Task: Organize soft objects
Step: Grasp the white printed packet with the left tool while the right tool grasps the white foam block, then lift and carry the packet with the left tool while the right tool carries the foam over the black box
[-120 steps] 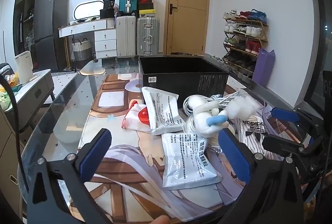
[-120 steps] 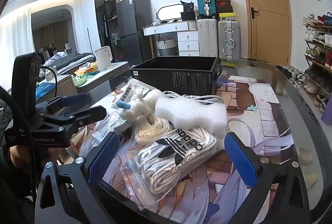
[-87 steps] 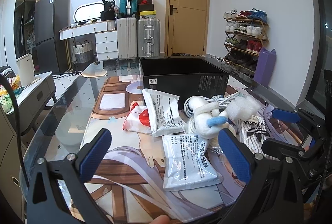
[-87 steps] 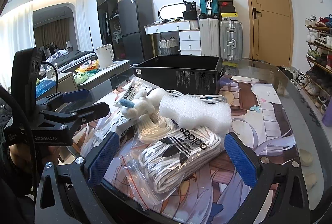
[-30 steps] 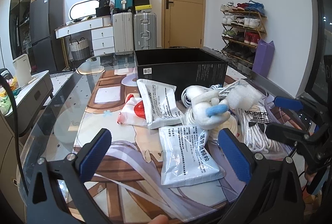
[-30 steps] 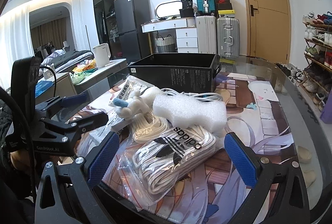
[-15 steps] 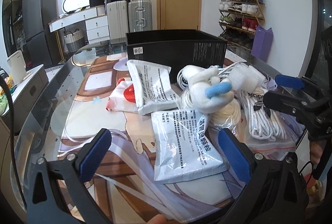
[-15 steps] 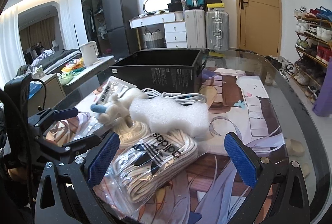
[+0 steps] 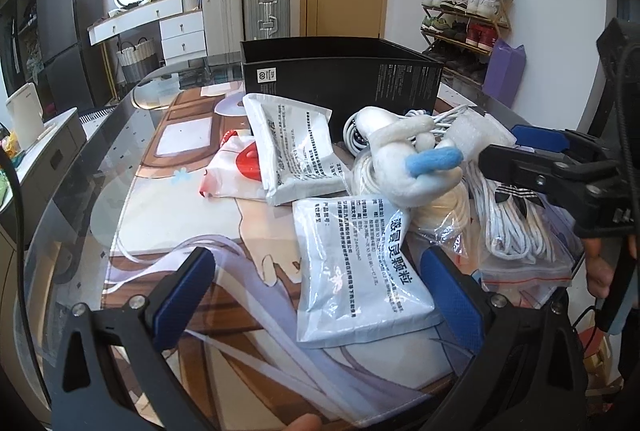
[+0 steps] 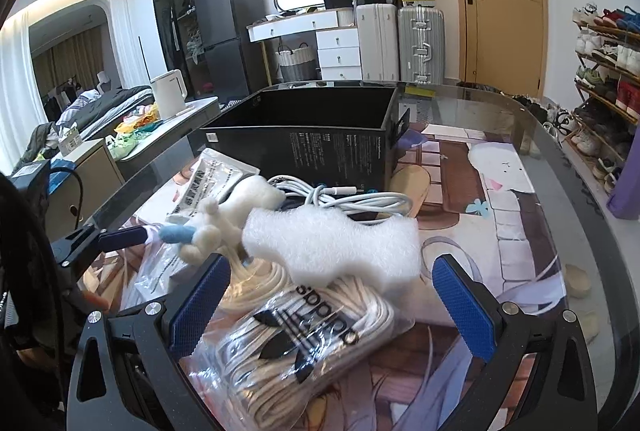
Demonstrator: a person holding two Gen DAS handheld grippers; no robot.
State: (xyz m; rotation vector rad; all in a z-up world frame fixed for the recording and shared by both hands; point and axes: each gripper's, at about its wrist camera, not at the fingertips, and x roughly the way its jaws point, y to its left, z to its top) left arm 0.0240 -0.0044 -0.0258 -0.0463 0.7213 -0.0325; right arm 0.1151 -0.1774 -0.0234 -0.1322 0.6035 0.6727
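Blue-padded fingers of the left gripper [image 9: 316,295] stand wide apart and hold nothing, hovering over the near white pouch [image 9: 360,267] that lies flat on the printed mat [image 9: 168,207]. A second white pouch [image 9: 296,155] leans behind it, against the open black box [image 9: 344,75]. Just right of the pouches sits a white plush toy [image 9: 404,167] with a blue felt piece, resting on a coil of white cord [image 10: 256,283]. The right gripper [image 10: 332,303] is also spread wide and empty, poised above the clear bag of white laces [image 10: 304,343]. A white foam block [image 10: 332,243] lies on that bag, touching the toy. A charger cable [image 10: 352,199] is bunched between the foam and the box.
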